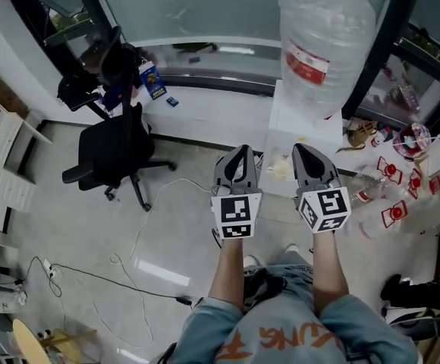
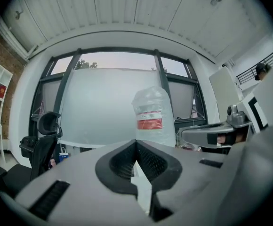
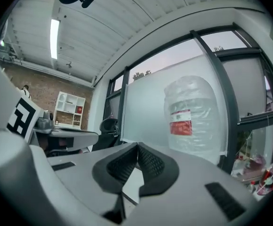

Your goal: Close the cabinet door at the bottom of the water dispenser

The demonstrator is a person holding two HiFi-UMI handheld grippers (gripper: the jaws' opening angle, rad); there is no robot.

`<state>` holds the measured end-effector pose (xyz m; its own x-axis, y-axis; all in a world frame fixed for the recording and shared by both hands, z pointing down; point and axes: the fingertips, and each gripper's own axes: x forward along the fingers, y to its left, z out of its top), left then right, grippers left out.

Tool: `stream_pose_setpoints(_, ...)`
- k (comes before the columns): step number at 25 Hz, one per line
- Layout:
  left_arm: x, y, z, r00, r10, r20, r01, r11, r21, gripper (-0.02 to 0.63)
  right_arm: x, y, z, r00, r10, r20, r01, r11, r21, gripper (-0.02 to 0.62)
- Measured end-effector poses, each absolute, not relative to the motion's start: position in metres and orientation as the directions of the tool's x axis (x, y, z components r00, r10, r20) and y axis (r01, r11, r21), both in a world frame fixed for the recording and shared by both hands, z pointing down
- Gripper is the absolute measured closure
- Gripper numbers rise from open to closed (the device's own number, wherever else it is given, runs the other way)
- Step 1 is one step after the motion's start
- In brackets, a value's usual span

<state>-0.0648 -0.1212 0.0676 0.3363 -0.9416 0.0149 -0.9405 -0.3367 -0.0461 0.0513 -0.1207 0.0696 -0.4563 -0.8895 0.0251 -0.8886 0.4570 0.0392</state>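
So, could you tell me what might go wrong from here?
The left gripper and right gripper are both shut and level with the bottle, which is close ahead; a forward push might knock it. The dispenser has its bottom door in no view, so whether it is closed can't be checked. A cable lies loose on the floor nearby, a possible trip.

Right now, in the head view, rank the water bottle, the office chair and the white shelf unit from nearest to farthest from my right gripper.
1. Water bottle: just ahead of the right gripper, slightly to its right.
2. Office chair: on the floor, off to the left.
3. White shelf unit: at the far left edge.
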Motion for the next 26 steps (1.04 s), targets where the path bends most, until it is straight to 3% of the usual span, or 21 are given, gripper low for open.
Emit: stream_pose_setpoints(26,-0.066,-0.133,0.047,0.370,-0.927,-0.063,-0.929,-0.369,-0.033,0.598,0.047,-0.132,0.050,-0.410,-0.912,-0.009,-0.905,0.406,0.127,0.565)
